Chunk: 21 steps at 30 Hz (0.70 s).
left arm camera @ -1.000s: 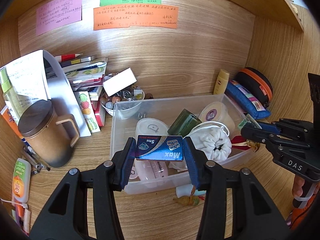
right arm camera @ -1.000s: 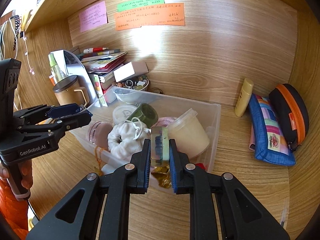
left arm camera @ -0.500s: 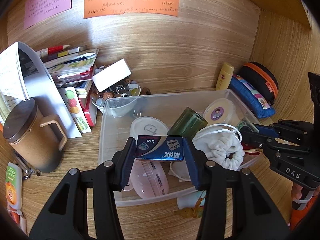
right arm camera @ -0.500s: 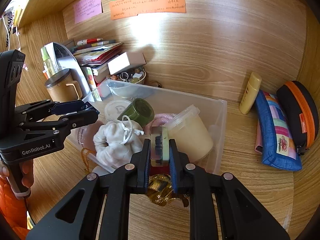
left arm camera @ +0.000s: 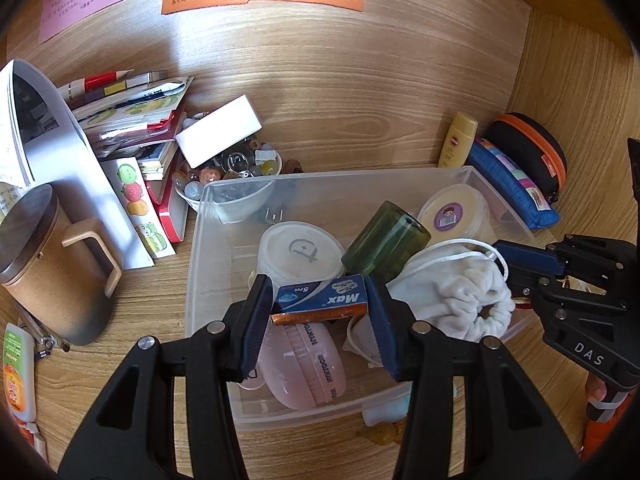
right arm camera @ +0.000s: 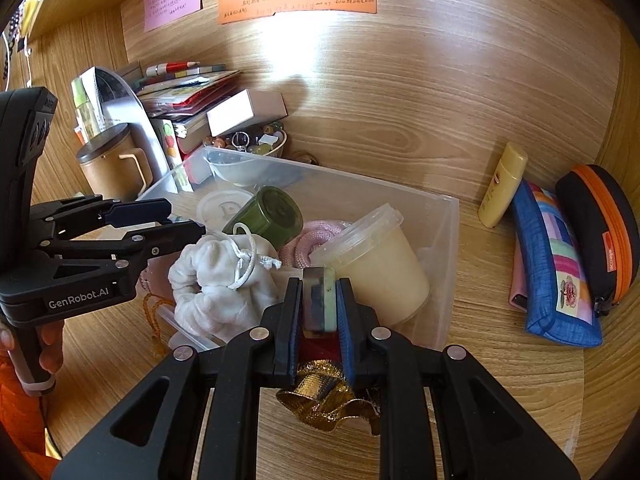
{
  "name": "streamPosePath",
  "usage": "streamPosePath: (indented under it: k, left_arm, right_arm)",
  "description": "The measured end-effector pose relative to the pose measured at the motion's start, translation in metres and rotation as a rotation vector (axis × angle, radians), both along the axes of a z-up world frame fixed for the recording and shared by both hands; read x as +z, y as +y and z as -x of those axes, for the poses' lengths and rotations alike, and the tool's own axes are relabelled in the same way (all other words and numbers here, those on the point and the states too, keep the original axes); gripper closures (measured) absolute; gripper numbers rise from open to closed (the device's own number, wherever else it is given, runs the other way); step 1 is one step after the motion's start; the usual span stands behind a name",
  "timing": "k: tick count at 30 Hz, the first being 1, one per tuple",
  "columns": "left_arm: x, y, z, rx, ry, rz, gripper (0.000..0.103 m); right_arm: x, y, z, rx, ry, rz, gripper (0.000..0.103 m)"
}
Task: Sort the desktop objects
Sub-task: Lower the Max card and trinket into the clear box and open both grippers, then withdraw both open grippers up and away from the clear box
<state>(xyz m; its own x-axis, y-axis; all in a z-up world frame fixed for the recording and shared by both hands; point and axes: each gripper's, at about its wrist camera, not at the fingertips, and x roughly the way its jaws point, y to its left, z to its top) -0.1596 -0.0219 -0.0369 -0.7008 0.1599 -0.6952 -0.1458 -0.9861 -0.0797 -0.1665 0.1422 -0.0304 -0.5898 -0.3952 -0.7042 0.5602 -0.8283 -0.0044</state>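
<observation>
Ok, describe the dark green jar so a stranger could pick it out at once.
Start at the clear plastic bin in the middle of the wooden desk. Inside it, the dark green jar lies tilted between a white round lid and a cream tub, just behind a white drawstring pouch. It is the only translucent green thing there.

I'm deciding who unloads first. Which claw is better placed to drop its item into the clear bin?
Left. The left claw holds the blue box over the clear bin's inside; the right claw grips its green block at the bin's near edge.
</observation>
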Motion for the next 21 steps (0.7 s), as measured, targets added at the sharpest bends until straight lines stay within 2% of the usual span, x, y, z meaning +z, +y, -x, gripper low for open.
streamPosePath:
  k: [11, 16, 21]
  left_arm:
    - [-0.001, 0.0, 0.001, 0.003, -0.012, 0.005, 0.056]
    - [0.001, -0.001, 0.0, 0.018, -0.006, 0.003, 0.053]
    - [0.007, -0.004, -0.006, 0.039, 0.018, 0.005, 0.043]
  right_arm:
    - [0.002, 0.001, -0.003, 0.0, 0.003, -0.004, 0.085]
    - [0.007, 0.005, -0.006, -0.019, 0.02, 0.003, 0.072]
    - [0.014, 0.012, -0.01, -0.039, 0.041, 0.015, 0.064]
